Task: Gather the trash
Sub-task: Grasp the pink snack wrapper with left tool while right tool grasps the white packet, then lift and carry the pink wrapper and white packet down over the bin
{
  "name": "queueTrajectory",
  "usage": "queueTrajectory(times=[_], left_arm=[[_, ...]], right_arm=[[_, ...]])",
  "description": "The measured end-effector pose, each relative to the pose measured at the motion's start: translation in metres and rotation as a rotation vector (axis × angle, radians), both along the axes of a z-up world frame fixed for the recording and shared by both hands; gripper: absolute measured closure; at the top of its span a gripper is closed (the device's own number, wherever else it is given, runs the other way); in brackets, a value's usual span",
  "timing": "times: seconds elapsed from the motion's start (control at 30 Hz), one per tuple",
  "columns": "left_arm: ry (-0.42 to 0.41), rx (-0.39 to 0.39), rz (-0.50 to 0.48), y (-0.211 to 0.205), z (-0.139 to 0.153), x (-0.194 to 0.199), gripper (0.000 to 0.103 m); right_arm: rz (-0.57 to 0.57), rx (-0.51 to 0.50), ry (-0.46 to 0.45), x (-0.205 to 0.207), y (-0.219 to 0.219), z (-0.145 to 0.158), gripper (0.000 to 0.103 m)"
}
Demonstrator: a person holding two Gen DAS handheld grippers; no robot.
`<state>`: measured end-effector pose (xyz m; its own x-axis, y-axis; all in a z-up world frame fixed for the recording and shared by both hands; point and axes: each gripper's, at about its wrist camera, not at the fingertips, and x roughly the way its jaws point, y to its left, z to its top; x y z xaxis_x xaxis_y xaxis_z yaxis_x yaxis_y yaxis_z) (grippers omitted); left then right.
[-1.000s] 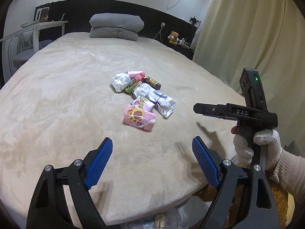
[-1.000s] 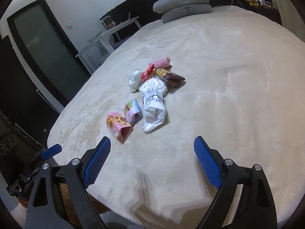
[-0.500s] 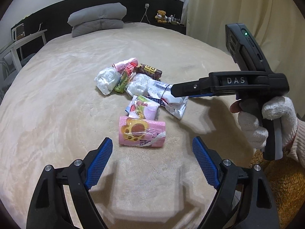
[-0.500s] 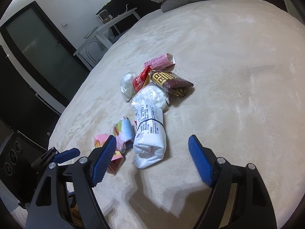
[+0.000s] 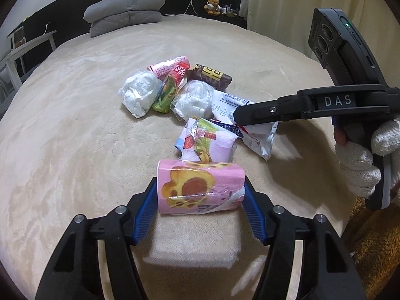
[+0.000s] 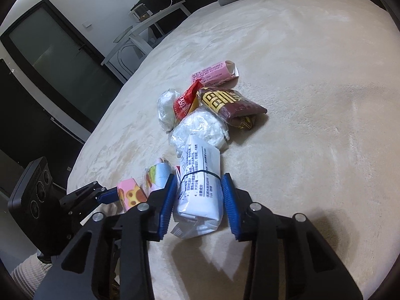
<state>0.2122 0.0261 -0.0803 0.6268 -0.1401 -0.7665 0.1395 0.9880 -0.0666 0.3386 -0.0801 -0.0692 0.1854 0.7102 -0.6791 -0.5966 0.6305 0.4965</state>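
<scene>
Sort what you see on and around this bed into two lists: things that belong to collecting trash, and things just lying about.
Part of the job:
- pink wrapper, between the closing left gripper pads
- white packet, between the closing right gripper pads
- brown wrapper
- tissue wad
- green wrapper

Just lying about:
- pillows
- teddy bear
- chair
</scene>
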Motion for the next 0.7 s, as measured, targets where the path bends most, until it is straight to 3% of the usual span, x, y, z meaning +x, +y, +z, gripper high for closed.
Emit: queueTrajectory(times=[0.27, 0.7], left_arm=[[-0.013, 0.005, 0.01, -0.001, 0.004, -0.004, 0.043], [-0.114, -0.071, 0.082, 0.008, 0.039, -0.039, 0.043]], right_arm=[[-0.005, 0.023, -0.038, -0.007, -0.01, 0.014, 0.069], [-0.064, 0.054, -0.07, -0.033, -0.038, 0.032, 0.069]])
